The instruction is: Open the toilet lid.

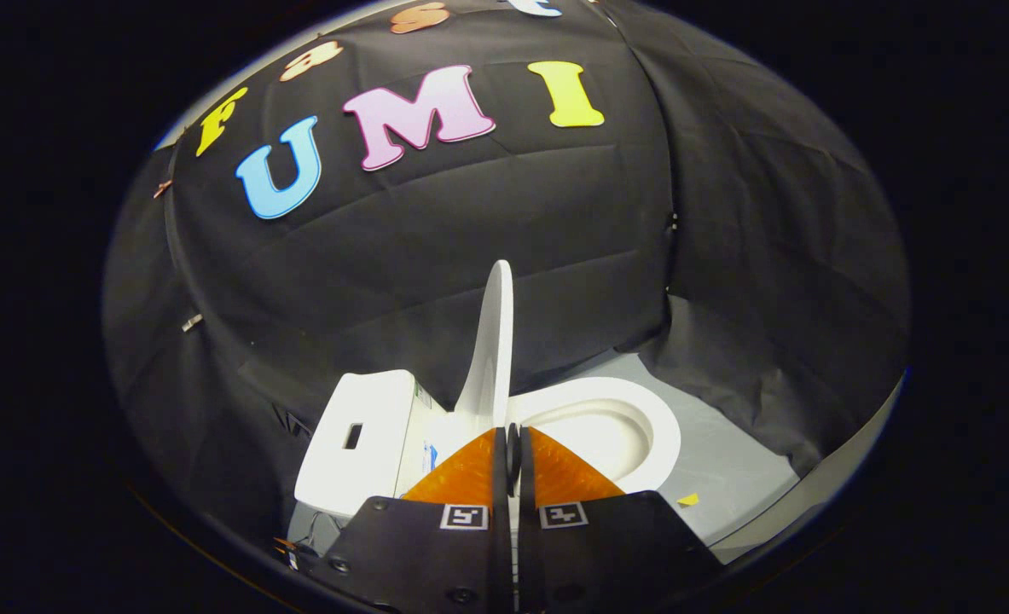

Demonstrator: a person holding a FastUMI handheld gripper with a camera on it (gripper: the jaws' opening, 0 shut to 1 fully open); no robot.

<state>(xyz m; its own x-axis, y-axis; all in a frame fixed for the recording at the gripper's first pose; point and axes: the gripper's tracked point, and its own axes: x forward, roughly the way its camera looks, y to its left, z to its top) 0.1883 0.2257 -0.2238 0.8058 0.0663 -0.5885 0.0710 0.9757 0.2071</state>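
Observation:
The white toilet lid (494,341) stands raised almost upright, seen edge-on, rising just beyond my fingertips. To its right the white seat ring (659,431) and the open bowl (594,439) lie uncovered. The toilet's white back unit (359,435) sits to the lid's left. My gripper (513,443) is shut, its two fingers pressed together right at the foot of the lid, and I see nothing between them. Whether the tips touch the lid's edge is hidden.
Black cloth walls close in behind and to the right of the toilet. Pale grey floor (726,460) stretches to the right of the bowl, with a small yellow scrap (688,500) lying on it near the seat's front.

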